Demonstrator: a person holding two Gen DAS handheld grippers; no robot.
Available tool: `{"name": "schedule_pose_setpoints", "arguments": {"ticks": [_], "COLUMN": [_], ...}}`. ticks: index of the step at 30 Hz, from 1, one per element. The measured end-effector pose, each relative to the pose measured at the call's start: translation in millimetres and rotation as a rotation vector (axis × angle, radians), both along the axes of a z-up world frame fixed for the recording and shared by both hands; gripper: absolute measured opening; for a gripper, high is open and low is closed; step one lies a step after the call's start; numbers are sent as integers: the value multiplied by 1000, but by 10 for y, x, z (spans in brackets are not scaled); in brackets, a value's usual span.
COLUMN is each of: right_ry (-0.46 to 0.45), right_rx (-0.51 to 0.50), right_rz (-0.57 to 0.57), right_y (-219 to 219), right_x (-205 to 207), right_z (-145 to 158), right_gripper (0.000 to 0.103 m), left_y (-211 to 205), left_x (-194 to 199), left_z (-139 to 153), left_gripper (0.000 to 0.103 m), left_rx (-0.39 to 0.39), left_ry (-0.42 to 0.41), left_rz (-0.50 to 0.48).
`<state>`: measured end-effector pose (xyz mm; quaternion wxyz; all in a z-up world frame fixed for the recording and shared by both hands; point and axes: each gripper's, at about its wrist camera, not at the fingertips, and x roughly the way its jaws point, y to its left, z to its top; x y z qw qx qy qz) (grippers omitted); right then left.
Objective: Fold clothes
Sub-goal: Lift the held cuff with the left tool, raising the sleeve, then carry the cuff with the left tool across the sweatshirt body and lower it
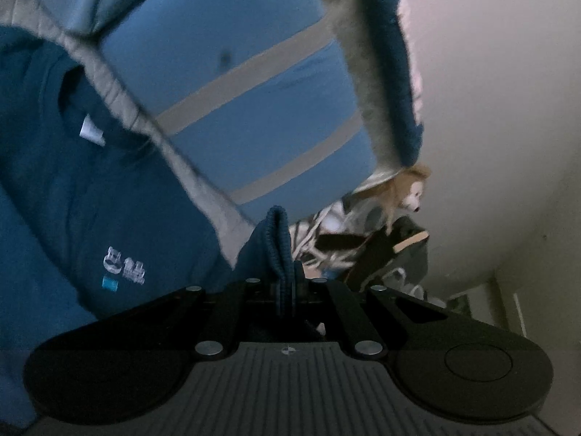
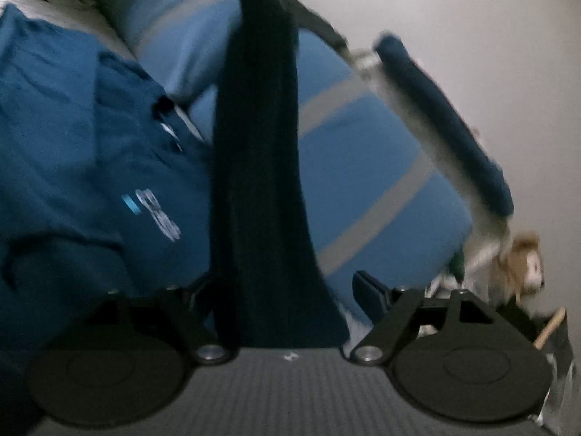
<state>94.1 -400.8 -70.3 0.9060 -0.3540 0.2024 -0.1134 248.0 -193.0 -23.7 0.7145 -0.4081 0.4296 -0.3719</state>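
We see the left gripper with its fingers clamped on a ribbed hem of the blue shirt. The right gripper has its fingers spread apart, a dark hanging strip of cloth between them. The shirt lies spread on the bed, logo up. Beyond it rests a striped pillow; a plush toy sits past the bed's far corner.

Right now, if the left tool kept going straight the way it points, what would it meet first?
The left tool is shut on a teal ribbed cuff. Straight beyond that, it would probably meet the blue pillow with grey stripes first, though the depth is hard to judge.
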Motion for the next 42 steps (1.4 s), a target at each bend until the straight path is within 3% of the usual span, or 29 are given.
{"name": "schedule_pose_setpoints", "arguments": {"ticks": [3, 7, 10, 18, 21, 27, 42], "right_ry": [12, 7, 6, 20, 46, 155, 76], "right_rx": [51, 201, 321, 608, 644, 523, 192], "right_rz": [-77, -168, -170, -168, -141, -65, -86], "right_y": [-217, -582, -798, -1127, -1075, -666, -552], "right_x": [79, 148, 192, 236, 262, 419, 264], "right_z": [-99, -42, 100, 400, 358, 31, -92], "right_gripper": [90, 93, 99, 103, 103, 103, 100], "left_y": [89, 204, 265, 384, 392, 395, 873], "left_x": [17, 50, 79, 123, 144, 194, 285], "left_z": [133, 294, 396, 568, 616, 711, 694], "left_gripper": [5, 5, 5, 5, 5, 5, 5], "left_rx": [-22, -51, -78, -135, -154, -171, -105], "left_ry": [-28, -55, -64, -76, -79, -86, -63], "left_rz": [26, 65, 97, 159, 175, 197, 239]}}
